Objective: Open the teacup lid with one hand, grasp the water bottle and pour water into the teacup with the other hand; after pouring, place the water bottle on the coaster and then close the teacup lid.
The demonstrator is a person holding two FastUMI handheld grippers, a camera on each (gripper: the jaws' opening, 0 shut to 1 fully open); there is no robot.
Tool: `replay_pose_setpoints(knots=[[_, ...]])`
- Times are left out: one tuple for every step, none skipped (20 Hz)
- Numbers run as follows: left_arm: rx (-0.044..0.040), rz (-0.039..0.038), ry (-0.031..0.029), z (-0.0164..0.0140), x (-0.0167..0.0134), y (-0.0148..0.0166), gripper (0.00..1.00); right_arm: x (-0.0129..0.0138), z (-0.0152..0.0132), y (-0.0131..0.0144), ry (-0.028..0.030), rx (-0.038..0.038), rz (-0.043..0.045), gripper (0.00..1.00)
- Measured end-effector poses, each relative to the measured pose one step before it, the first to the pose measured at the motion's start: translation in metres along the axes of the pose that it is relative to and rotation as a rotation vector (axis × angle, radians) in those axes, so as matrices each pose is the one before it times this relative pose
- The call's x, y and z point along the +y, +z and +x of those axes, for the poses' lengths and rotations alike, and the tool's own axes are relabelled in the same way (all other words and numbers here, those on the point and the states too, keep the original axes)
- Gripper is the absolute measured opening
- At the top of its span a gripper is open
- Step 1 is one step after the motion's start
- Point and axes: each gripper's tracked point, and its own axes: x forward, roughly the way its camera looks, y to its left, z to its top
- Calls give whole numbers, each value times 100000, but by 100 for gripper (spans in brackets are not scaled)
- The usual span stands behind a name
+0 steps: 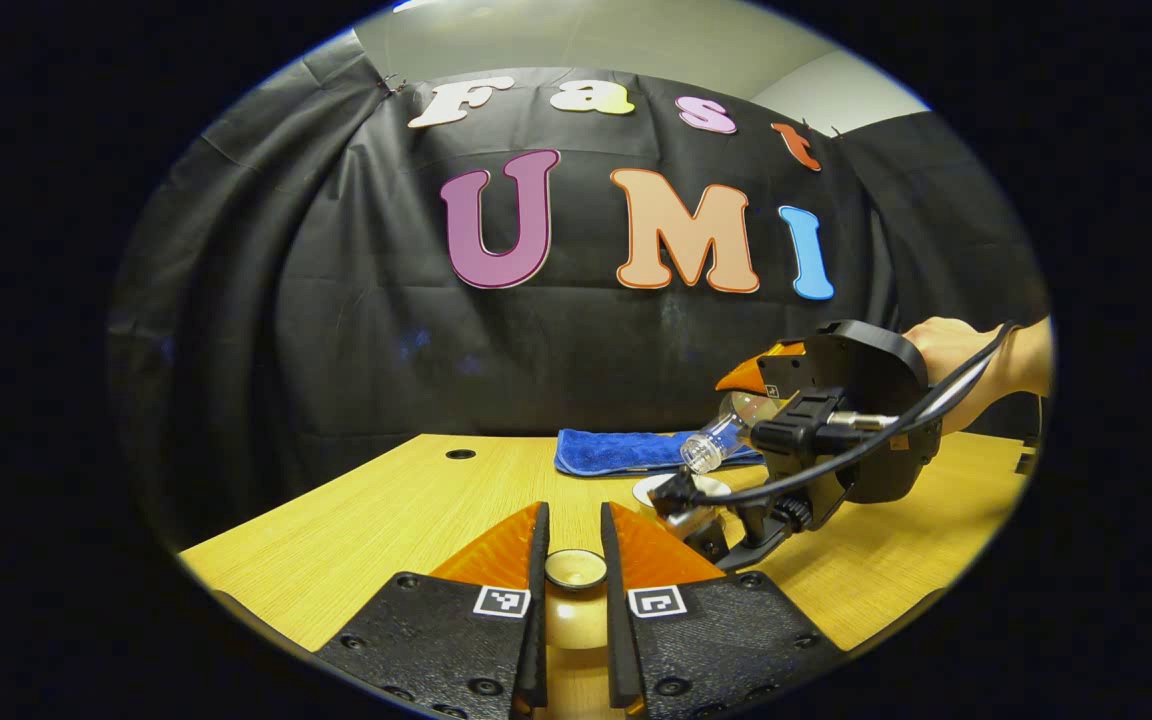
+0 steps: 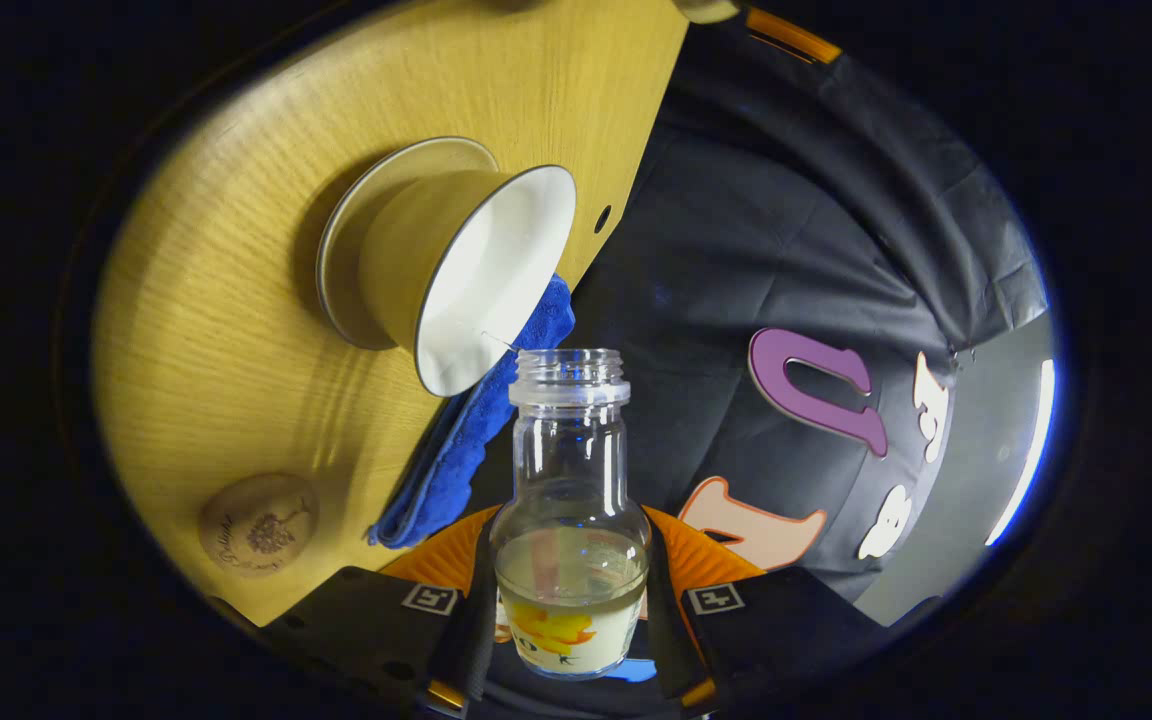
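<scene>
The right gripper (image 2: 572, 610), clamped on the bottle (image 2: 570, 520), tips it over the cup (image 2: 456, 270). The left gripper (image 1: 575, 560) pinches the lid (image 1: 575, 568) above the table's (image 1: 386, 510) near edge.

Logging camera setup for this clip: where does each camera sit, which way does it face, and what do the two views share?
Left gripper view: rides the left gripper, level over the light wooden table, facing the wall; its fingers clamp the beige teacup lid.
Right gripper view: rides the right gripper, rolled sideways; its fingers clamp the clear glass water bottle, mouth near the open white-lined teacup.
Shared: folded blue cloth, table, bottle, teacup.
</scene>
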Motion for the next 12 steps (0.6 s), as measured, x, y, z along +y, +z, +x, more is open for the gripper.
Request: replay_pose_setpoints(knots=[[5, 34, -13, 38, -13, -23, 21, 177, -52, -43, 1781, 412, 4665, 65], [-2, -43, 3, -70, 21, 44, 21, 317, -13, -67, 2543, 252, 7333, 67], [41, 31, -20, -7, -22, -25, 21, -108, -67, 48, 757, -28, 5705, 65], [-54, -19, 5, 15, 48, 19, 21, -25, -111, -103, 1329, 598, 6652, 66], [66, 21, -3, -51, 50, 30, 21, 250, -30, -149, 2411, 925, 7468, 67], [-26, -22, 7, 30, -61, -19, 21, 213, 68, -150, 1849, 291, 6941, 68], [9, 32, -1, 7, -20, 23, 21, -63, -105, -137, 882, 291, 6038, 69], [1, -19, 1, -26, 5, -35, 21, -13, -131, -160, 878, 4, 6211, 70], [14, 20, -5, 38, -16, 15, 21, -144, -108, -141, 1000, 150, 6315, 70], [-28, -7, 4, 38, 13, 4, 21, -187, -111, -157, 858, -237, 5939, 70], [-9, 28, -8, 7, 49, -26, 21, -206, -83, -137, 456, -747, 5542, 68], [-10, 2, 4, -7, -11, 49, 21, -357, -217, 80, 369, -825, 5656, 70]])
